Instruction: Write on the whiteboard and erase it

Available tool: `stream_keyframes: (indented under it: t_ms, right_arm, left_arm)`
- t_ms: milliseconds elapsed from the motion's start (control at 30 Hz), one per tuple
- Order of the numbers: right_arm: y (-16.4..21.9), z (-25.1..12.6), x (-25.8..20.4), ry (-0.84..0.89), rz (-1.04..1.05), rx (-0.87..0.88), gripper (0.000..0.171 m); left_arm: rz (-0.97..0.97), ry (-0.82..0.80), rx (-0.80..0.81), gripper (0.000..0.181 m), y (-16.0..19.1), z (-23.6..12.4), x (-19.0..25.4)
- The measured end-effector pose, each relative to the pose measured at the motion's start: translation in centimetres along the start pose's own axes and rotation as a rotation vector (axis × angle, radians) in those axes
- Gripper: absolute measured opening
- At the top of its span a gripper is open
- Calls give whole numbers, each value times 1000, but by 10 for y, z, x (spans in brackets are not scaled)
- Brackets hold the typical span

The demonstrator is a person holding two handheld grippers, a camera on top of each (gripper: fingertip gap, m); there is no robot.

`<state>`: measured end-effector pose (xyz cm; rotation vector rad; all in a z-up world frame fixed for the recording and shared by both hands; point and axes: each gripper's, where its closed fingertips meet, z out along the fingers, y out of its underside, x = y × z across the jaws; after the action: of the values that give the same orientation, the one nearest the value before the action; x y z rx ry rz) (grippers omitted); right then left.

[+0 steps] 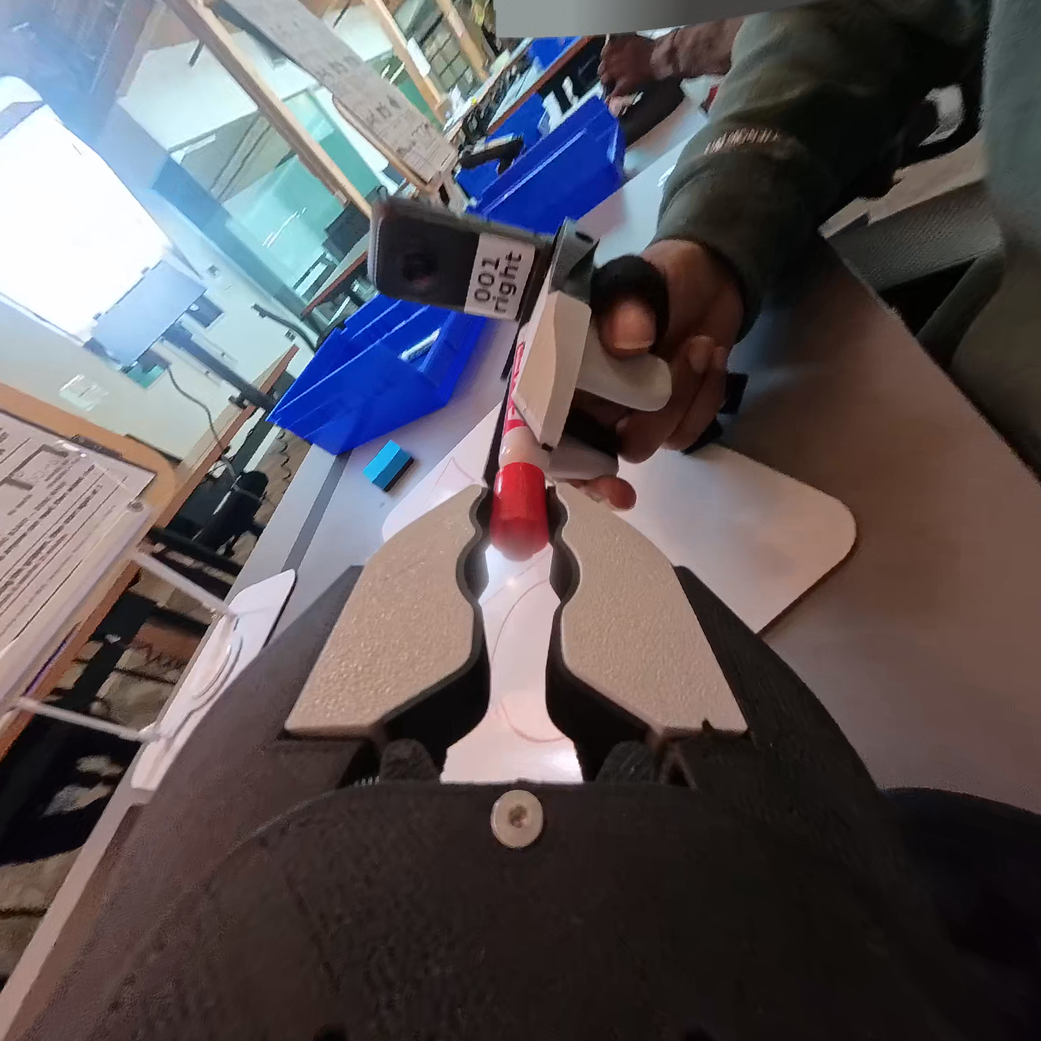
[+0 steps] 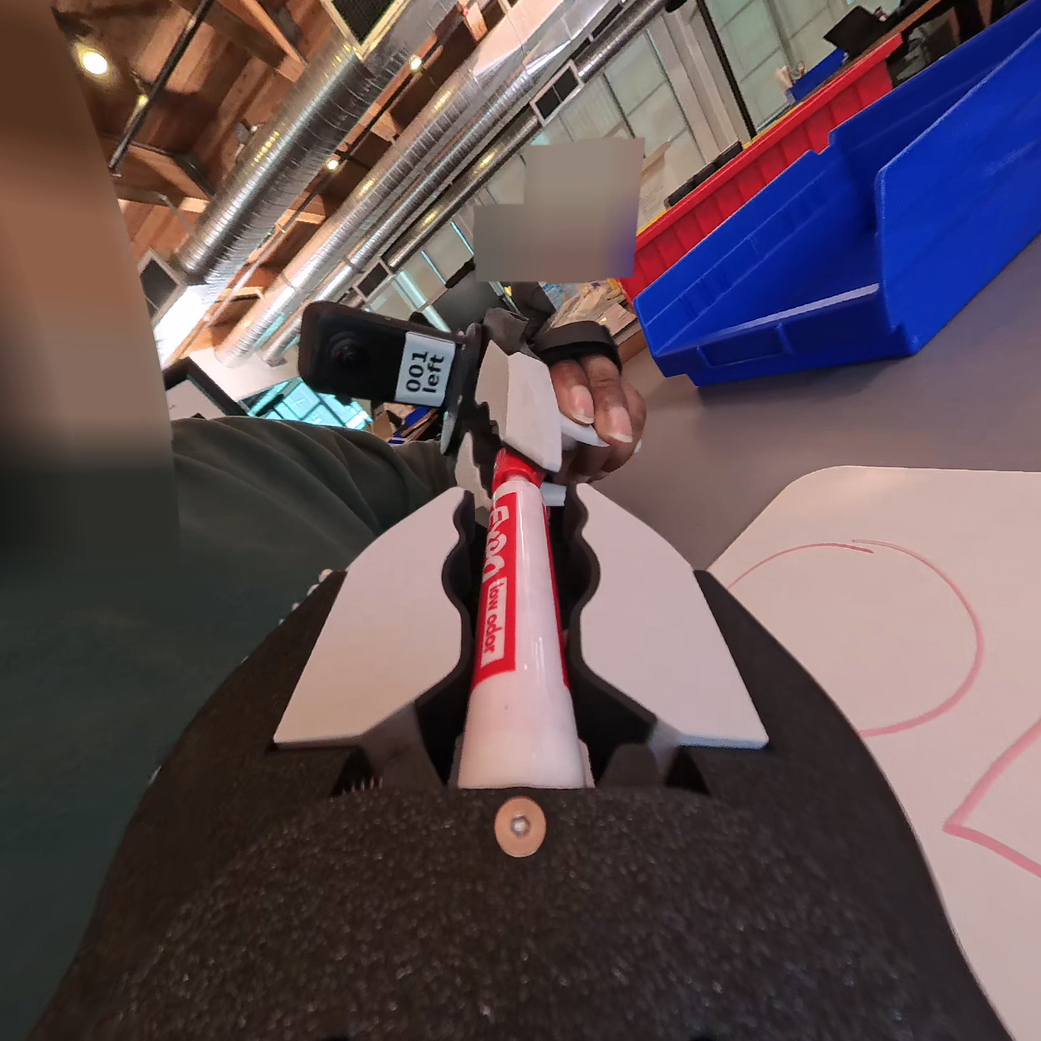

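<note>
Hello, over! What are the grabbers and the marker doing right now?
Right gripper shut on marker body. Left gripper around red cap. Whiteboard has red lines. Nothing in the way.

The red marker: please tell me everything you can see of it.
The marker has a white plastic barrel with a red label band and a glossy red cap. It hangs above the whiteboard, bridging both tools: the right gripper clamps the barrel, and the left gripper closes on the cap, which looks seated on the barrel.
</note>
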<state>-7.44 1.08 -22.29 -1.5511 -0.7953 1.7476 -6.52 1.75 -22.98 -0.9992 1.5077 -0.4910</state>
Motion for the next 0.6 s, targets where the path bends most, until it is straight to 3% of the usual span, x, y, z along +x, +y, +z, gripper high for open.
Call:
stream_keyframes:
  t_ms: [267,400,467,600]
  right_arm:
    - [-1,1,4,47,-76,-42,33]
    - [-8,-1,8,58,-138,-111,34]
    - [-19,-8,14,144,-317,-179,46]
    - [-40,-32,23,400,-768,-366,50]
  left_arm:
    - [69,-14,-43,19,4,7,1]
    - [-36,-10,-10,20,0,9,-10]
    - [-117,-9,-4,20,4,4,-20]
    - [-219,-3,-81,20,28,-2,-30]
